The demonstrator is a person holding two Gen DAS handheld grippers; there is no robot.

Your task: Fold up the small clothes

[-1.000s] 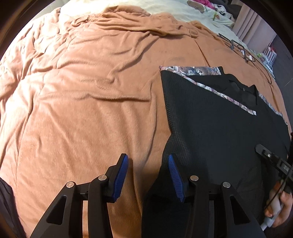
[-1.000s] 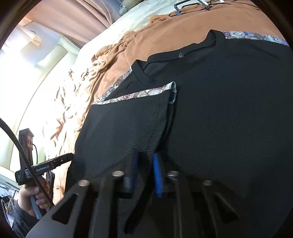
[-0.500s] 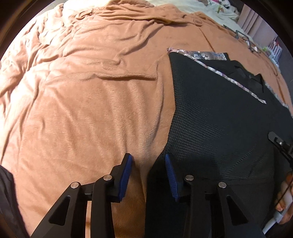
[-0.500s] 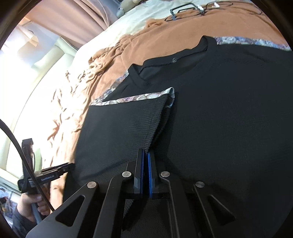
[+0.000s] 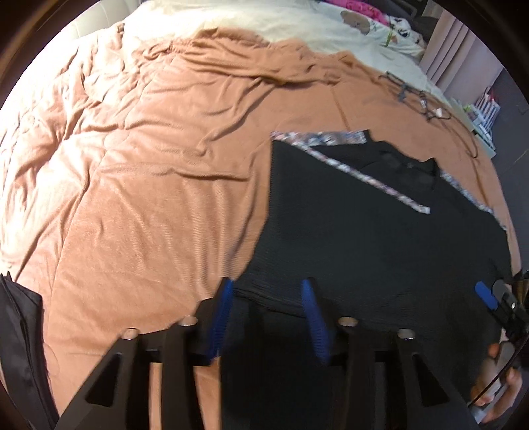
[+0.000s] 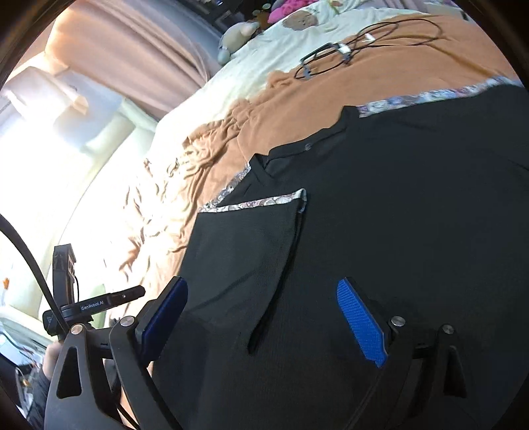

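Note:
A black top (image 5: 370, 231) with patterned trim lies flat on the orange blanket (image 5: 139, 185); it also shows in the right wrist view (image 6: 413, 205). Its left side is folded inward, the trimmed sleeve edge (image 6: 264, 202) lying across the chest. My left gripper (image 5: 267, 317) is open over the top's lower left corner, holding nothing. My right gripper (image 6: 264, 317) is wide open above the folded flap's inner edge, holding nothing. The right gripper's tip shows at the right edge of the left wrist view (image 5: 496, 297).
The orange blanket (image 6: 330, 86) covers a cream bed sheet (image 5: 281, 23). A black cable and glasses-like frame (image 6: 334, 53) lie at the far side of the blanket, also in the left wrist view (image 5: 416, 96). Curtains (image 6: 139, 56) hang behind. A dark item (image 5: 20, 347) sits at the left edge.
My right gripper was shut on the folded flap's edge half a second ago and has opened wide, letting it go. My left gripper has pulled back and risen; it stays open.

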